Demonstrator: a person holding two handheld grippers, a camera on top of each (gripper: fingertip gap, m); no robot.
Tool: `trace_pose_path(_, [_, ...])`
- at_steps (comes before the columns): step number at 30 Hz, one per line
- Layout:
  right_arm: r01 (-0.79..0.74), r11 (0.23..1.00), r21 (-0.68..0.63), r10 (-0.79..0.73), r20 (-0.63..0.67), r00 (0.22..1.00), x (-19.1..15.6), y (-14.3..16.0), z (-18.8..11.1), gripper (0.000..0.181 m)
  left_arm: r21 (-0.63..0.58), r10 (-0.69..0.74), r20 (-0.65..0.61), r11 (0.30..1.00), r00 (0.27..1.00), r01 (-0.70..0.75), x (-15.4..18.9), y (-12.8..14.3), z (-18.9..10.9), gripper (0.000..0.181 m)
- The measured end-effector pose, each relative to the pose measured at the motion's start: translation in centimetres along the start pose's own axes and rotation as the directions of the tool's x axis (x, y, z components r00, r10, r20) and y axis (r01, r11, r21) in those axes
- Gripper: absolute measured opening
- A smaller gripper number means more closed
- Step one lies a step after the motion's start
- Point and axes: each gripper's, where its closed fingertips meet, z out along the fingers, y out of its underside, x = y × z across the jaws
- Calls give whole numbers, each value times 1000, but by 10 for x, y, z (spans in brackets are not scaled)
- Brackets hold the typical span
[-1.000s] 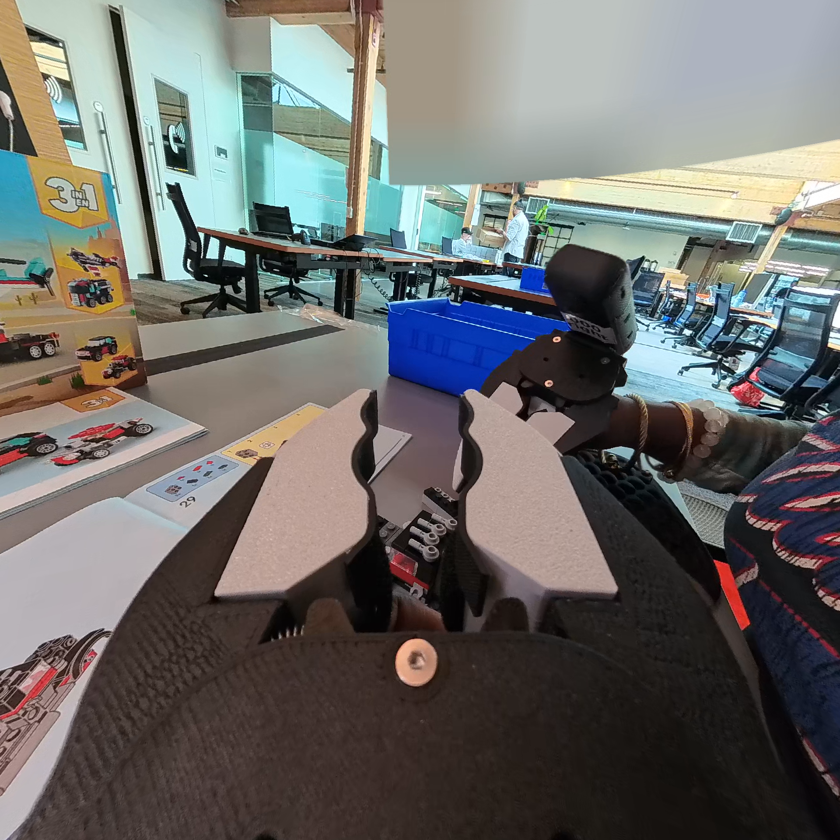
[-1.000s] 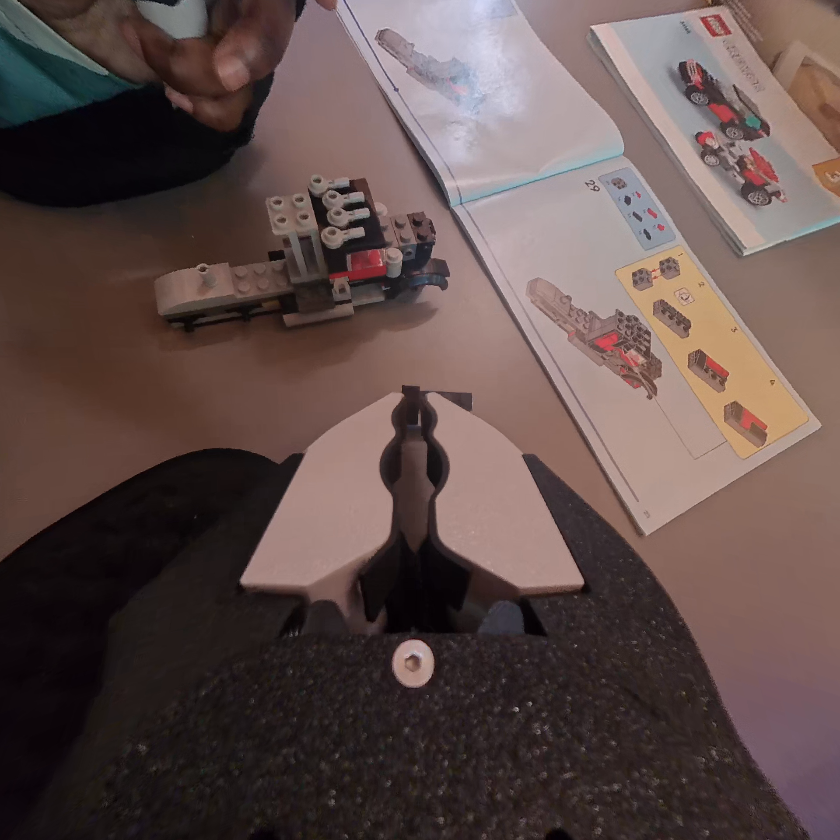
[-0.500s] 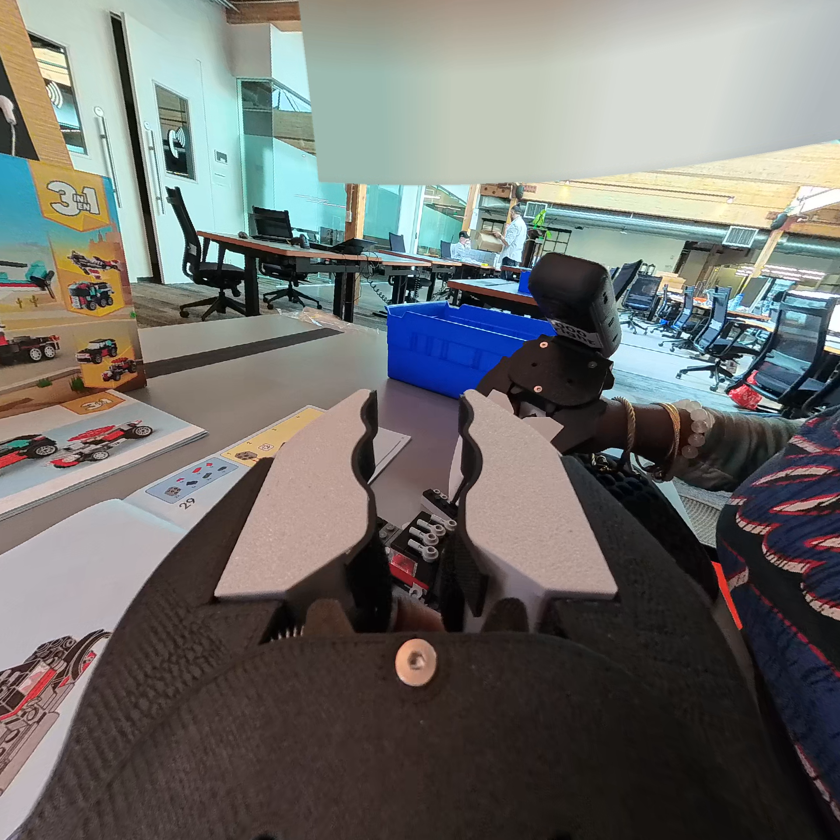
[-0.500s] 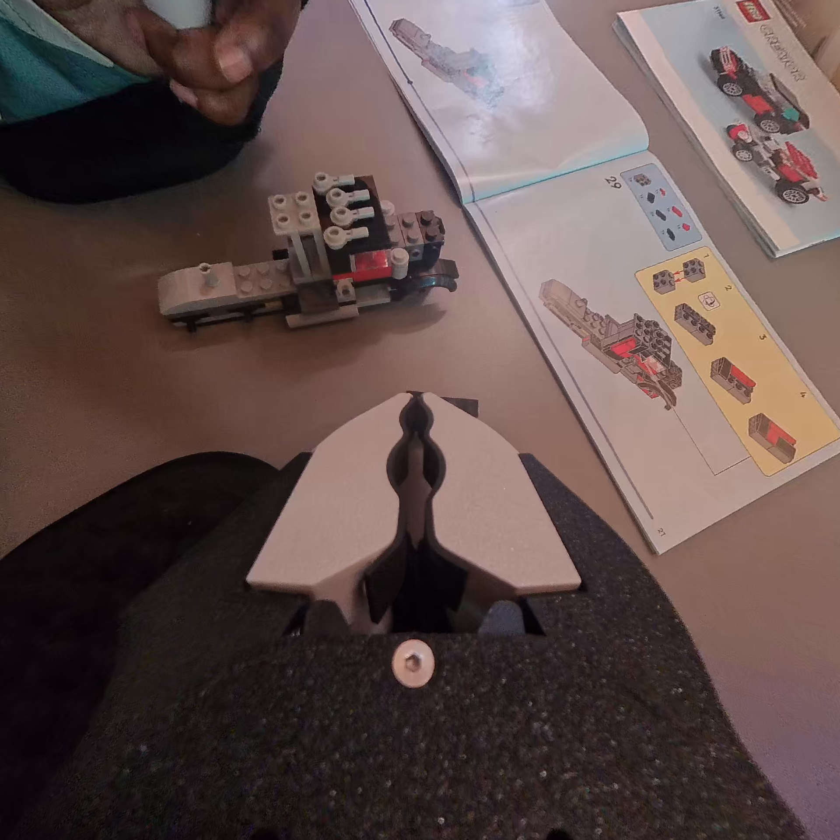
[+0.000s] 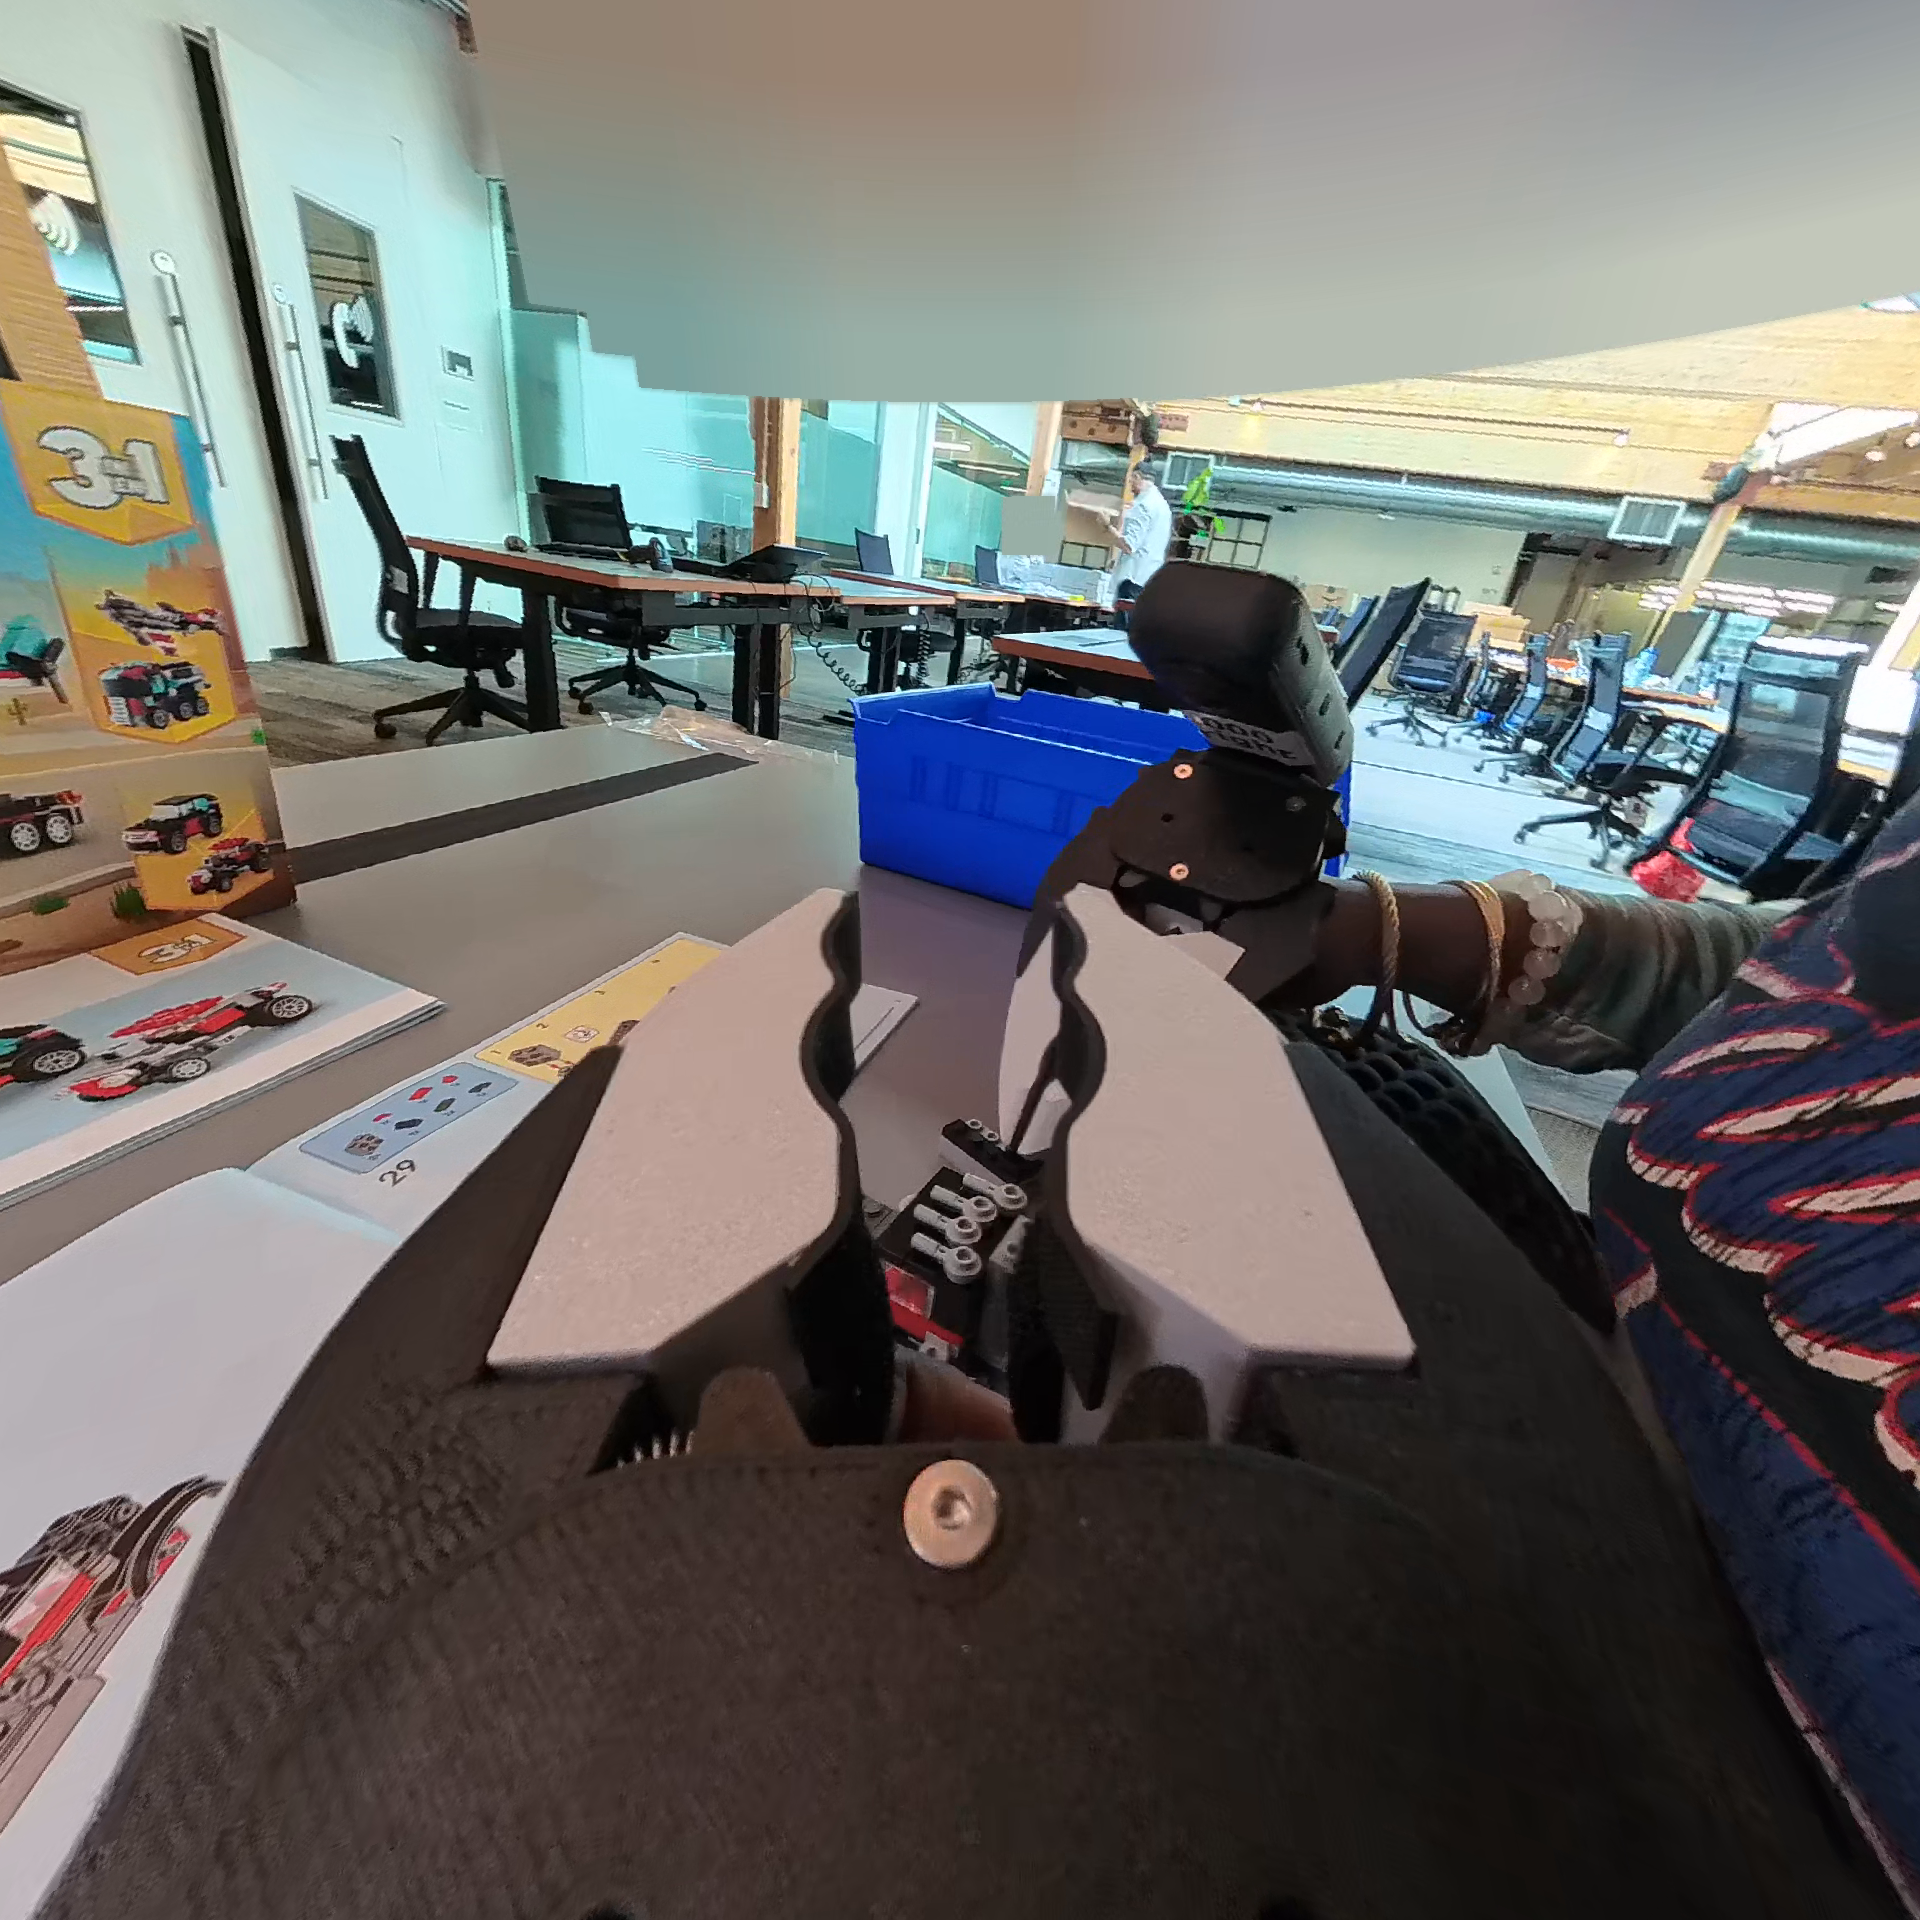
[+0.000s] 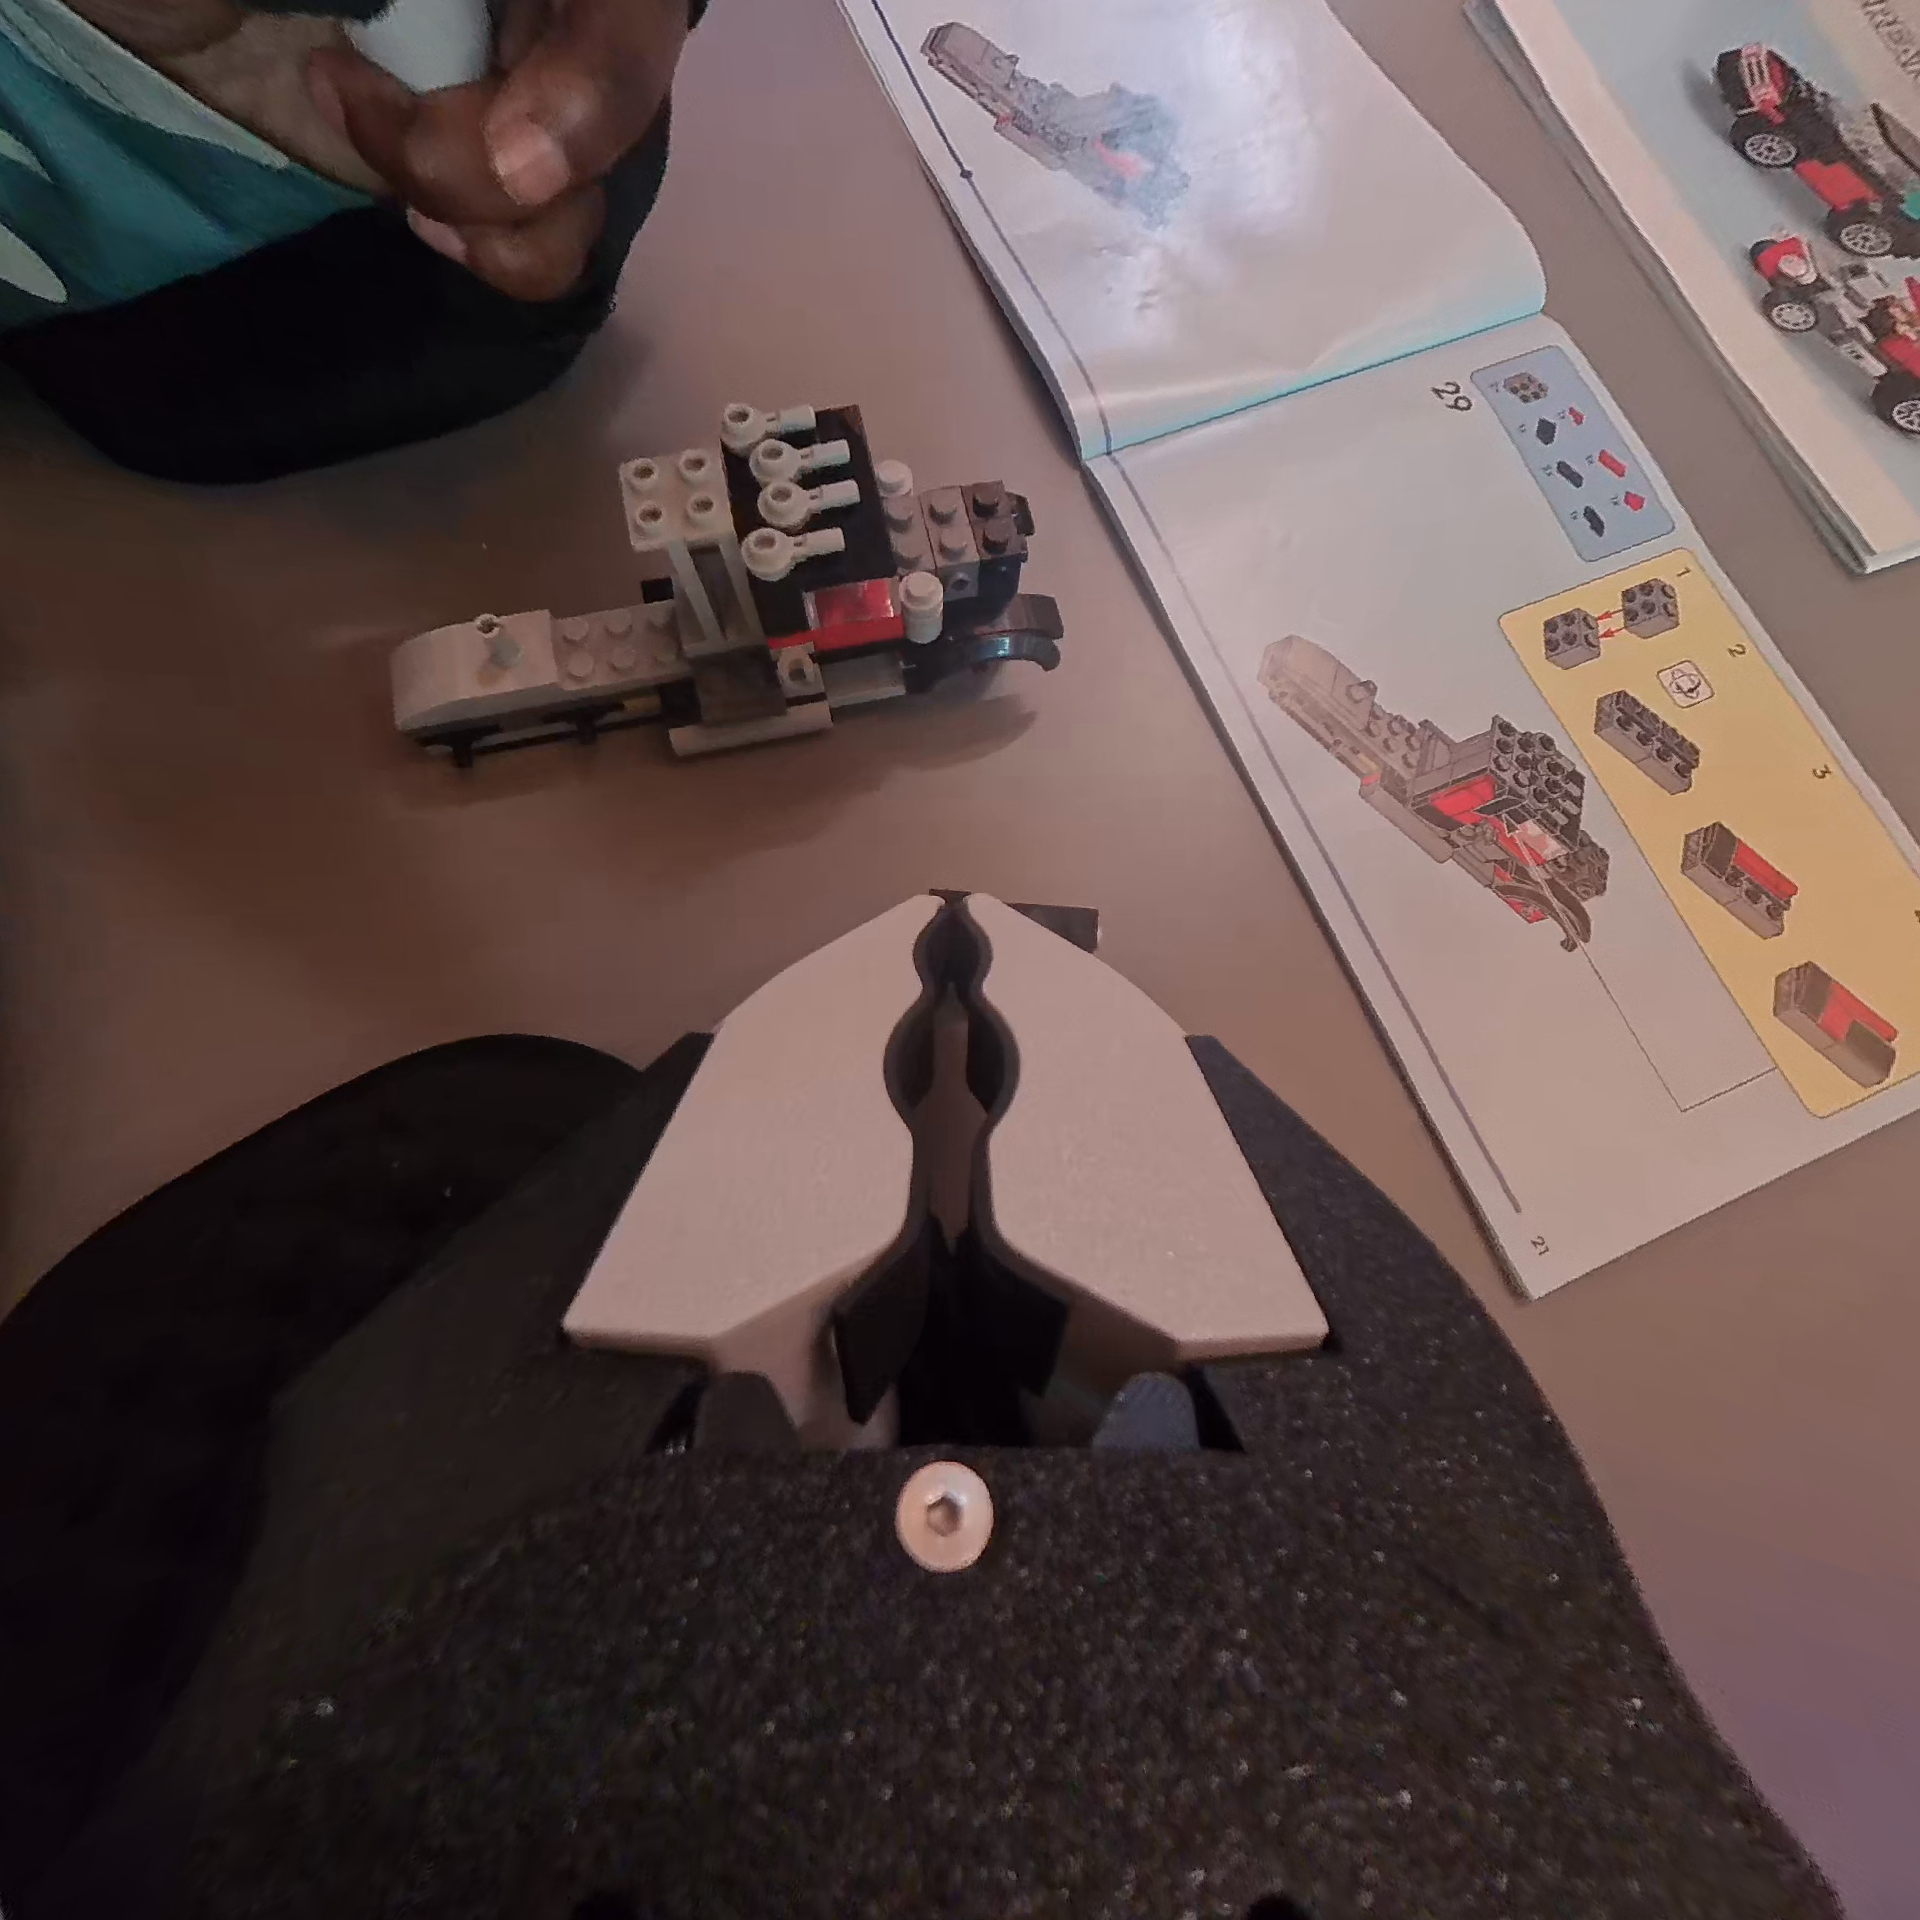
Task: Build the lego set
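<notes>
The right gripper (image 6: 954,902) is clamped on a small black piece (image 6: 1060,921) above the grey surface (image 6: 260,883), near the half-built lego model (image 6: 727,592) lying beside the open instruction booklet (image 6: 1403,582), while the left gripper (image 5: 951,997) hovers over the model, parted and empty.

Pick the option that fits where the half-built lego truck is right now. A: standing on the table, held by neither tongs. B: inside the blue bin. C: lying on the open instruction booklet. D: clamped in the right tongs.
A: in the right wrist view the lego truck stands on the bare table, apart from the right tongs and beside the open instruction booklet.
</notes>
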Motion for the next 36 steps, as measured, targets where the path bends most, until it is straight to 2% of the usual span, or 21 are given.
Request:
trace_pose_path(3, [27, 999, -25, -27, -13, 1000, 0, 0, 0, 0, -30, 32, -30, 999, 999, -33, 7, 5, 2, 40])
trace_pose_path(8, [66, 985, -157, -71, -26, 997, -1, 3, 0, 0, -76, 56, -59, 995, 997, -61, 12, 12, 6, 46])
trace_pose_path(9, [60, 959, -276, -68, -18, 998, -1, 20, 2, 7, -75, 56, -60, 995, 997, -61, 12, 12, 6, 46])
trace_pose_path(10, [48, 963, -264, -48, 8, 999, -5, 3, -1, 5, -72, 55, -59, 996, 997, -60, 12, 11, 5, 46])
trace_pose_path(11, [88, 962, -258, -89, 9, 996, -4, 18, 5, 1, -68, 53, -57, 996, 997, -57, 12, 11, 5, 46])
trace_pose_path(12, [139, 951, -278, -147, -7, 989, -3, 18, 4, 0, -65, 46, -56, 997, 997, -50, 11, 10, 5, 46])
trace_pose_path(14, [134, 945, -299, -141, -2, 990, -5, 15, 2, 0, -53, 19, -53, 998, 998, -22, 9, 8, 4, 48])
trace_pose_path(17, [88, 965, -248, -91, -1, 996, 0, 12, 4, 0, 24, -27, -18, 999, 999, 28, 0, -4, -4, 48])
trace_pose_path(19, [35, 992, -124, -39, -32, 999, 9, -7, 0, 12, 74, -73, -6, 995, 997, 74, -5, -10, -9, 48])
trace_pose_path(21, [-65, 998, -12, 65, -44, 997, 19, -24, -2, 32, 88, -115, -9, 989, 993, 115, -8, -12, -10, 47])
trace_pose_path(23, [-156, 987, 43, 157, -34, 987, 26, -29, 0, 38, 82, -133, -13, 988, 991, 134, -8, -11, -10, 48])
trace_pose_path(25, [-193, 980, 44, 193, -1, 981, 29, -29, 4, 44, 80, -129, -15, 988, 992, 129, -7, -11, -9, 48])
trace_pose_path(29, [-105, 994, -37, 106, 22, 994, 31, -16, 21, 53, 64, -113, -26, 991, 993, 115, -3, -9, -8, 47])
trace_pose_path(34, [-43, 997, -61, 44, 21, 999, 28, -16, 32, 50, 62, -114, -25, 991, 993, 115, -3, -8, -7, 47])
trace_pose_path(36, [-27, 997, -76, 30, 31, 999, 27, -14, 37, 43, 65, -119, -22, 991, 993, 120, -4, -9, -7, 47])
